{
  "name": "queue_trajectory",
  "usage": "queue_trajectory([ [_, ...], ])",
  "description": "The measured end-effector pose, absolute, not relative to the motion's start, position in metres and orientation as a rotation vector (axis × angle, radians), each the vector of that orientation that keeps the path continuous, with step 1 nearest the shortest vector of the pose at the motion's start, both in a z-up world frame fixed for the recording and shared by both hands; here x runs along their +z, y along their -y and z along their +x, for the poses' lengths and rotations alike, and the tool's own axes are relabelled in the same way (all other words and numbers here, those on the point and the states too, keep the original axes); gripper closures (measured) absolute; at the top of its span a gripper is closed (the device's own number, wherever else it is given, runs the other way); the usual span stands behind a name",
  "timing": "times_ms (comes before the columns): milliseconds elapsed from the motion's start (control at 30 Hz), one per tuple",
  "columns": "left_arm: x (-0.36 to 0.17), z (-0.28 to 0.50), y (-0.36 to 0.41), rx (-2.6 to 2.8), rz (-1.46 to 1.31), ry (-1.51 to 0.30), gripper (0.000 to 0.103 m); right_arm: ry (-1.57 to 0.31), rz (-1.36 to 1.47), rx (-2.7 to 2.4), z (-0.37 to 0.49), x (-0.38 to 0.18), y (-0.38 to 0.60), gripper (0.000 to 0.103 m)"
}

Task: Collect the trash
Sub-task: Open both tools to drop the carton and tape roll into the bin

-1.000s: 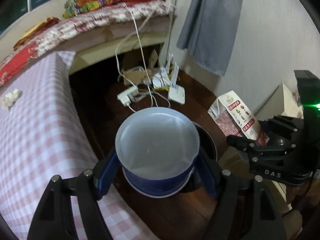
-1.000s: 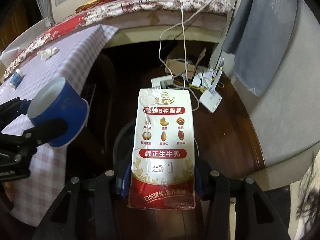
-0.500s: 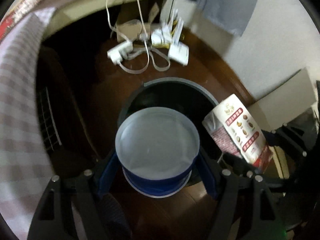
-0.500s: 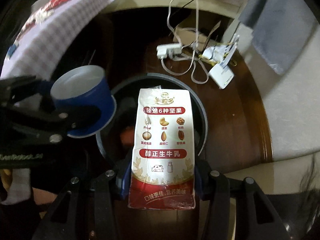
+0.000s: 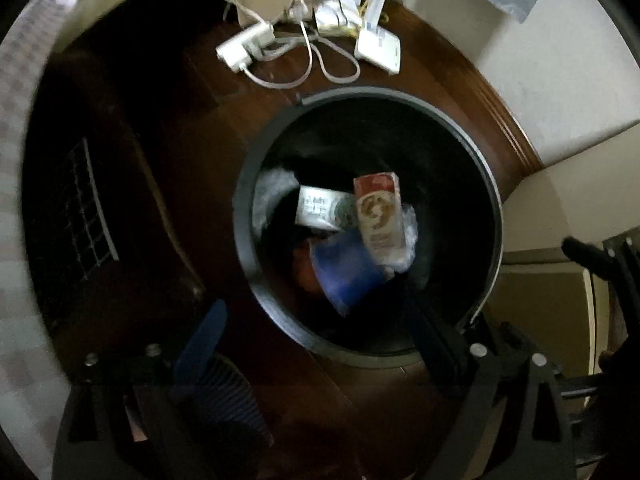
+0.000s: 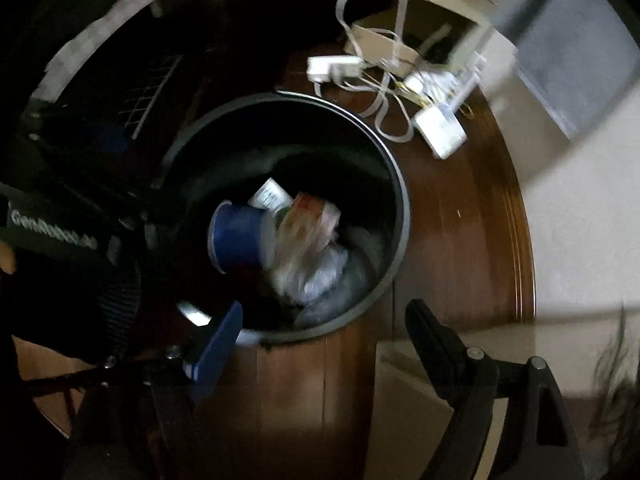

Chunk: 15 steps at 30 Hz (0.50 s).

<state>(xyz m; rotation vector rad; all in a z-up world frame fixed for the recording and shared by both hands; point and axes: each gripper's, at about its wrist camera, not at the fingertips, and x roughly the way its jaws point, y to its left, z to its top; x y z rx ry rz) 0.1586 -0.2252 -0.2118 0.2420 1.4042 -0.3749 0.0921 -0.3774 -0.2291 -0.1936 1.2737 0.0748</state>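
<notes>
Though blurry, milk carton (image 5: 378, 216) in bin (image 5: 244, 216), long axis approx. rim-to-centre; both grippers' jaws spread, empty.

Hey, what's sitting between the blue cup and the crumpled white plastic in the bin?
The milk carton lies between the blue cup and the crumpled white plastic, inside the bin; the right wrist view shows it, blurred.

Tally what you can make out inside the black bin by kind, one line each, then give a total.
In the black bin:
Blue paper cup: 1
Red-and-white milk carton: 1
White-and-green box: 1
Crumpled clear plastic: 1 clump
Total: 4. An orange-red thing under the cup is too dark and blurred to count.
</notes>
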Motion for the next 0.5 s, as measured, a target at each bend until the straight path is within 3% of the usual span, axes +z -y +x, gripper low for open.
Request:
queue_trajectory([
  [267,-0.135,0.136,0.207,-0.441,0.240,-1.203,0.010,-1.195,0.041,-0.113,0.064,-0.165,0.402,0.018],
  [500,-0.063,0.127,0.163,-0.453,0.167,-1.037,0.008,-1.033,0.109,-0.121,0.073,-0.101,0.363,0.018],
])
